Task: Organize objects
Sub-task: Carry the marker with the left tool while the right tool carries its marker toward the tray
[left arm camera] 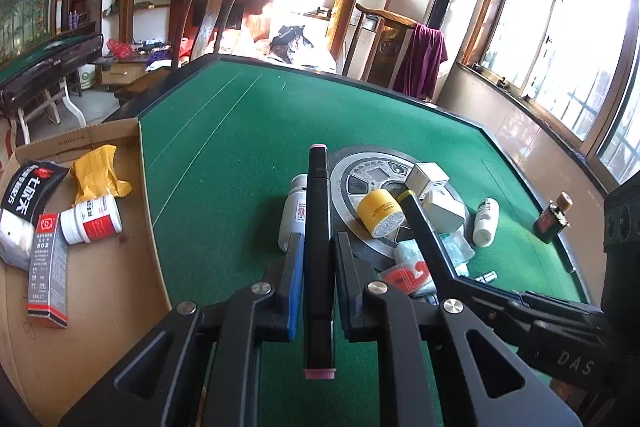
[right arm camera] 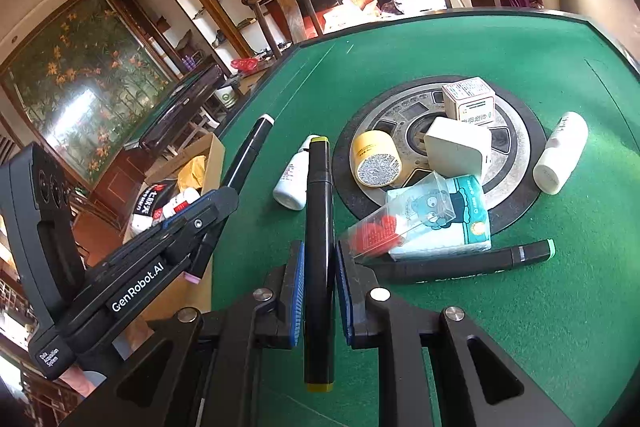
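left gripper (left arm camera: 316, 251): clamping a pink-capped black marker (left arm camera: 318, 227) mid-barrel, marker sticking out past both ends of the pads, hovering over the green felt table (left arm camera: 224, 131)
right gripper (right arm camera: 319, 263): clamping a yellow-capped black marker (right arm camera: 319, 227) mid-barrel the same way, pointing toward the pile
cardboard box (left arm camera: 100, 267): sitting off the table's left edge, already holding a red-label jar (left arm camera: 94, 219), a 502 glue carton (left arm camera: 48, 267), a yellow pouch (left arm camera: 98, 173); looking like the drop spot
remaining pile: lying on and around the round centre panel (right arm camera: 516, 143) — yellow jar (right arm camera: 376, 157), white charger block (right arm camera: 456, 147), small carton (right arm camera: 468, 99), tissue pack (right arm camera: 460, 223), white bottle (right arm camera: 560, 153), small white bottle (right arm camera: 290, 183), green-capped marker (right arm camera: 472, 261) flat on the felt just beside the tissue pack
marker handling: judging light, rigid, smooth plastic barrel; likely pivoting or sliding if pinched near a cap, so gripping mid-barrel is keeping it balanced
risk: long ends possibly catching the box wall when lowering
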